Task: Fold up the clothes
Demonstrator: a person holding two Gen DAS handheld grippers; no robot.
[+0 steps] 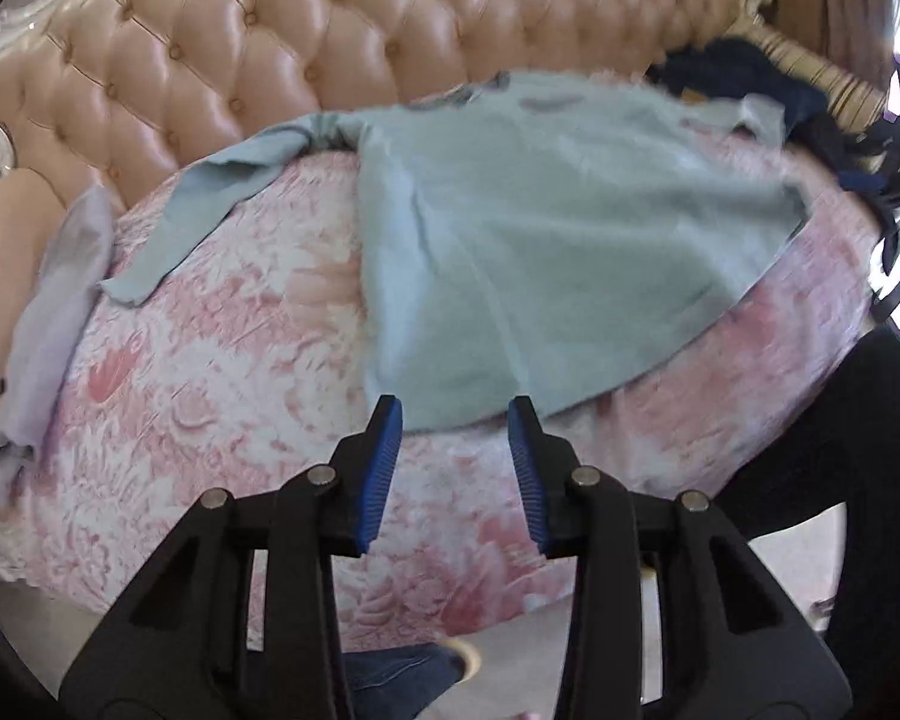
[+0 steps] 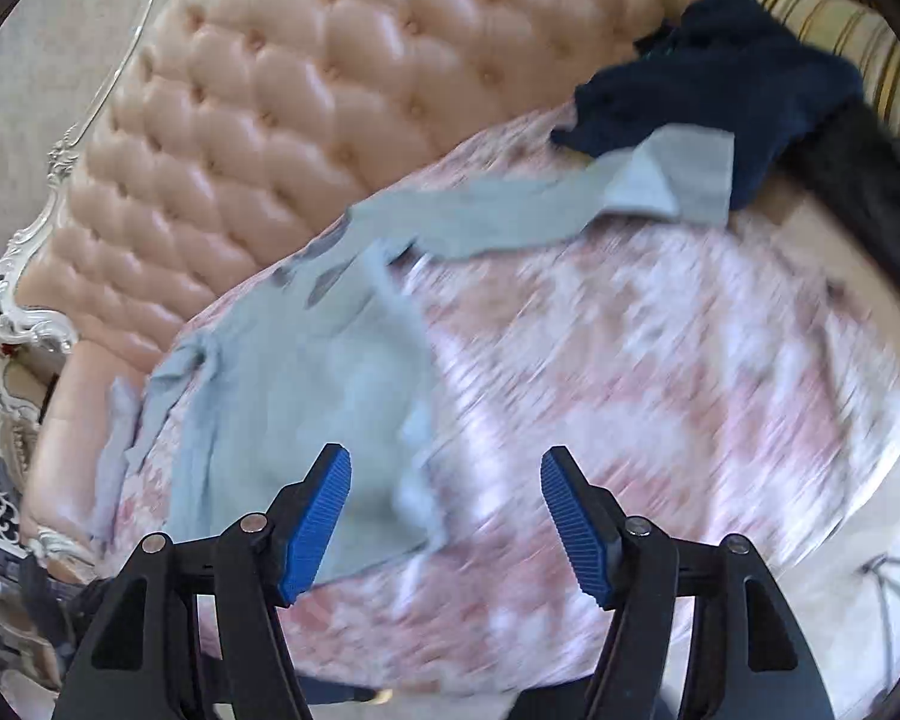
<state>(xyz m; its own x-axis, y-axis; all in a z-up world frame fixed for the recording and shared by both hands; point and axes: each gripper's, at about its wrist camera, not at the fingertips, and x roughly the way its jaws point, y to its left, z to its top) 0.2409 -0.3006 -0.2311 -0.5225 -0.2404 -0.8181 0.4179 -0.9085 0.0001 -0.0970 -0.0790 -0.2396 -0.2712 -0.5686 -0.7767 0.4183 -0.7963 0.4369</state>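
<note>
A light blue long-sleeved top lies spread flat on the pink floral bed cover, one sleeve trailing off to the left. My left gripper hovers at the top's near hem, jaws open, with the hem edge just between the fingertips and not pinched. In the right wrist view, which is blurred, the same top lies left of centre, and its other sleeve reaches right onto a navy garment. My right gripper is open wide over the top's near right corner and holds nothing.
A tufted peach headboard runs along the far side. Dark navy clothes are heaped at the far right corner. A pale lilac cloth hangs over the bed's left edge. A person's dark-clad leg stands at the right.
</note>
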